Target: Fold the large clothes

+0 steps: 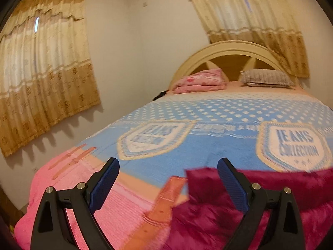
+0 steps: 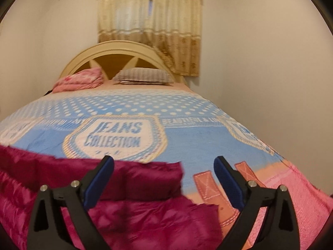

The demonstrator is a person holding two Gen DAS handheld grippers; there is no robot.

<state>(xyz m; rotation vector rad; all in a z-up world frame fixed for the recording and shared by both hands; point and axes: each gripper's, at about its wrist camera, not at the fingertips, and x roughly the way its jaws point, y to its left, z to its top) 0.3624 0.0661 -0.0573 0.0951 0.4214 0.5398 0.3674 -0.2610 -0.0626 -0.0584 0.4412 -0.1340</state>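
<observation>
A double bed with an arched cream headboard filled the room, spread with a blue-and-pink blanket printed with "JEANS COLLECTION" badges. A folded pink cover and a striped pillow lay at the head end, under gold curtains.

The magenta garment, a large satiny piece, lay bunched at the foot edge of the bed, reaching toward the foot's left corner in the right wrist view and toward its right corner in the left wrist view. A folded-over band ran along its far side. It looked light, limp and slippery, likely to slide on itself and sag from any single grip; the sounder holds appeared to be its two far corners or the ends of the folded edge, one per gripper, so the cloth stayed taut between them.

The left gripper hovered low over the foot of the bed, jaws spread wide and released, the garment's corner edge lying between and below them but untouched so far as the blur allowed. The right gripper likewise stood wide open and empty, its left jaw over the magenta cloth, its right over the blanket's orange strap print.
</observation>
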